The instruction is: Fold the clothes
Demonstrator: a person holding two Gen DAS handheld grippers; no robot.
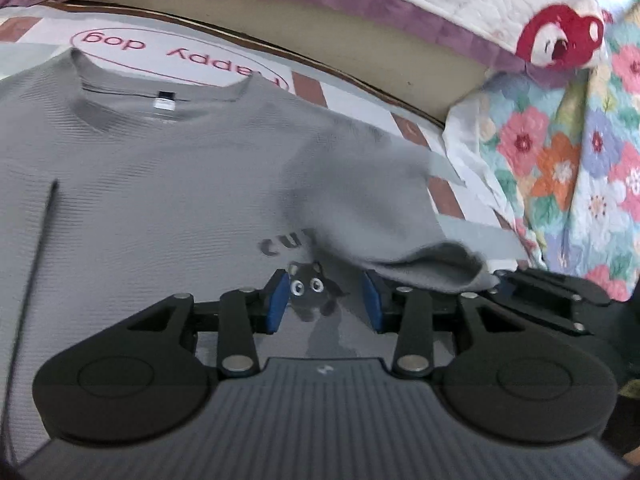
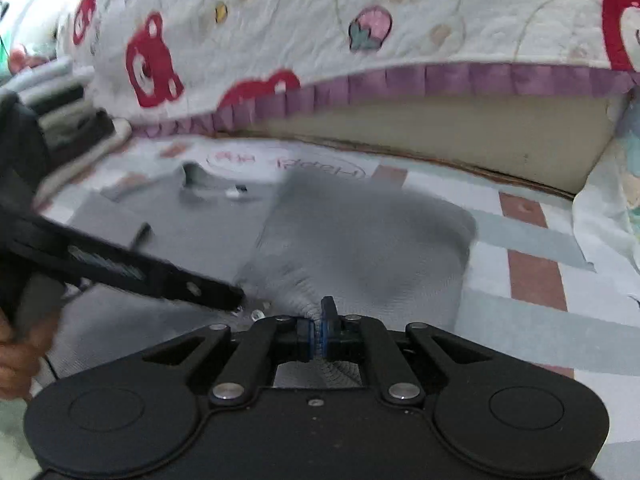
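The left wrist view alone shows the whole front of the grey ribbed knit T-shirt (image 1: 140,184): round neckline with a small black label, dark letters "cu" and a little cartoon animal with big eyes on the chest. It lies face up on a bed sheet with brown and pale grey blocks and a red oval reading "happy dog" (image 1: 180,56). The left tongs (image 1: 326,300), their blue-padded fingers (image 1: 278,300) spread apart, hover over the print and grip nothing. A thin black cord (image 1: 36,256) runs across the shirt's left part.

The right wrist view alone shows the pinch: the right tongs (image 2: 318,336) are pressed together on a gathered edge of the shirt's sleeve, which is lifted and blurred. It also shows a hand (image 2: 20,344) holding the left tool's handle at the left edge.

Behind stands a white quilt with red bear patches and a purple frill (image 2: 360,20); a floral quilt (image 1: 568,152) lies at the right.
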